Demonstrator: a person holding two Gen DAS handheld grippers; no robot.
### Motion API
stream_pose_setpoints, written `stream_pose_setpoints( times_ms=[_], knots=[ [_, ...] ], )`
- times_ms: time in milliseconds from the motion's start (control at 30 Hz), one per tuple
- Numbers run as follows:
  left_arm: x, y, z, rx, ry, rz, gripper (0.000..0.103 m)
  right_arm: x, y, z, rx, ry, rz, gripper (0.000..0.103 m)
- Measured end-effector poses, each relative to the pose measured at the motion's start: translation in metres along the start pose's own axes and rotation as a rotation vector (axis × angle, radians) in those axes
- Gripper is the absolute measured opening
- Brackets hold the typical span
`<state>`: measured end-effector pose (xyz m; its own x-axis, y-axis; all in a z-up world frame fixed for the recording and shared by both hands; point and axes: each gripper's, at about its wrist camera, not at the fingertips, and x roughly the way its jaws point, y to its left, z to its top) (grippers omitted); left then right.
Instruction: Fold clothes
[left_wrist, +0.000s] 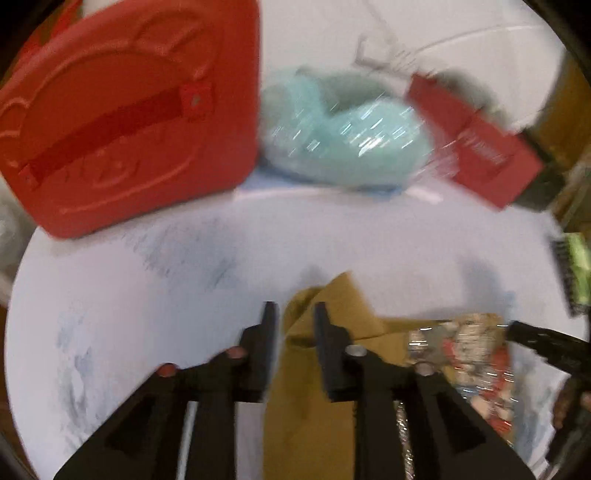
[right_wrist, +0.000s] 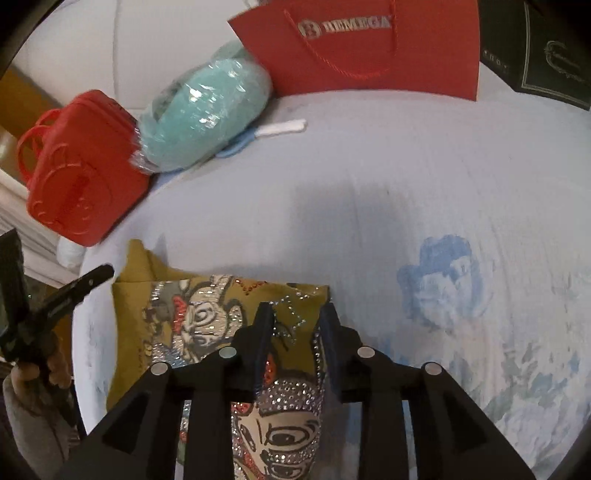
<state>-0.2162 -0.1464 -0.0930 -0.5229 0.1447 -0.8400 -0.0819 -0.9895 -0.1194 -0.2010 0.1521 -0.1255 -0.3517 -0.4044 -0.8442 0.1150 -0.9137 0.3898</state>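
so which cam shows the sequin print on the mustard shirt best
The right wrist view: the mustard shirt lies sharp there, its sequin face print spread under the right gripper. The left wrist view is motion-blurred, showing mostly plain fabric and a smeared patch of print.

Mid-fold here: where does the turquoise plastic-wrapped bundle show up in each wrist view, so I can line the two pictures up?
Left wrist: the turquoise plastic-wrapped bundle is blurred, upper centre, just right of the red moulded plastic case.
Right wrist: the bundle sits upper left, between the case and the red paper gift bag.
Shared landmark: the red case, beside the bundle in both views.
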Motion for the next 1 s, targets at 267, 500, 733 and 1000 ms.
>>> stream_pose_setpoints(
  times_ms=[267, 500, 733, 1000],
  knots=[
    [0.022, 0.0, -0.002, 0.067, 0.025, 0.036, 0.061, -0.008, -0.008, -0.007, -0.006, 0.0, 0.011, 0.035],
    [0.057, -0.007, -0.007, 0.041, 0.157, 0.034, 0.007, -0.007, 0.0, -0.011, -0.029, -0.002, 0.052, 0.048],
    [0.001, 0.003, -0.033, -0.146, 0.174, 0.062, 0.005, 0.013, 0.009, -0.024, -0.09, 0.066, 0.004, 0.042],
    [-0.047, 0.007, -0.041, -0.2, 0.126, 0.0, 0.019, 0.01, 0.005, -0.028, -0.081, 0.052, 0.006, 0.042]
  ],
)
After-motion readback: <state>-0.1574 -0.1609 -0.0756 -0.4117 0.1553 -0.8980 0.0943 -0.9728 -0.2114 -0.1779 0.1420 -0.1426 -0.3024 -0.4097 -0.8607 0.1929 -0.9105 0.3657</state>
